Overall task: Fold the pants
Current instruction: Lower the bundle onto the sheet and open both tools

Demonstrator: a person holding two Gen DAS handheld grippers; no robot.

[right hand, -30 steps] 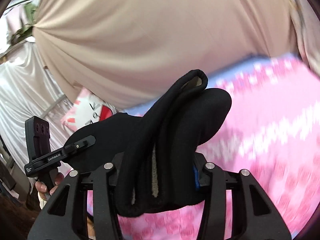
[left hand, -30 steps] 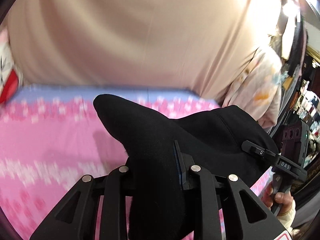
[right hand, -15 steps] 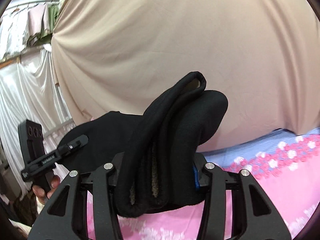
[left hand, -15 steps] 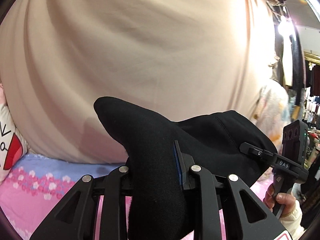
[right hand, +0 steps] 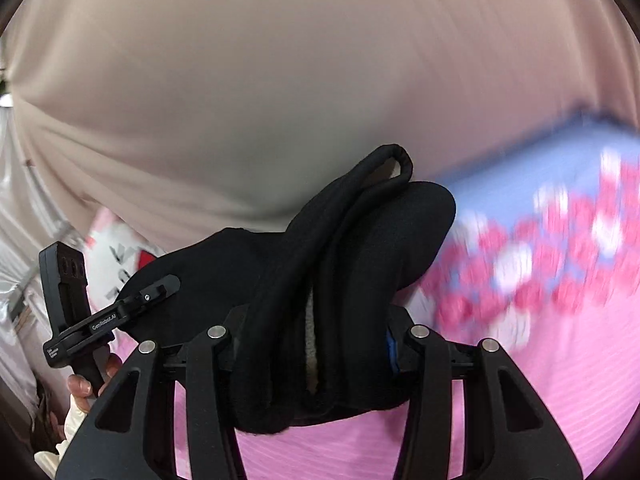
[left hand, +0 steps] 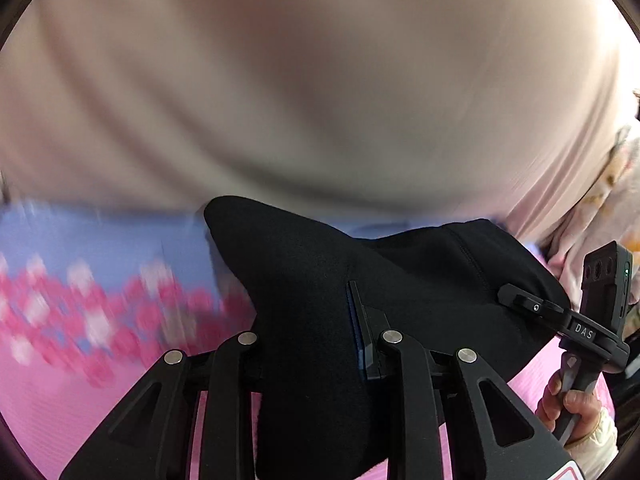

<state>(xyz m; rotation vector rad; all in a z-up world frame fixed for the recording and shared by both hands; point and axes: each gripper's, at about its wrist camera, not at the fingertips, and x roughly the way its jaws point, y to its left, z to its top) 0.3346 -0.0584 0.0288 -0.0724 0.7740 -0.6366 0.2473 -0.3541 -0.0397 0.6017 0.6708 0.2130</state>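
1. Since half a second ago, we've dropped both grippers: pink sheet [left hand: 100, 400] back in frame under the beige curtain [left hand: 320, 80].
2. Left wrist: our left gripper [left hand: 316, 364] is clamped on the black pants [left hand: 312, 280], held above the sheet.
3. Right wrist: our right gripper [right hand: 316, 344] pinches a thick bunched fold of pants [right hand: 360, 240], also above the sheet [right hand: 540, 380].

We are seeing one pair of black pants [left hand: 320, 288] and two tools. We are also counting one pink bedsheet [right hand: 560, 360] and one beige curtain [right hand: 280, 80].
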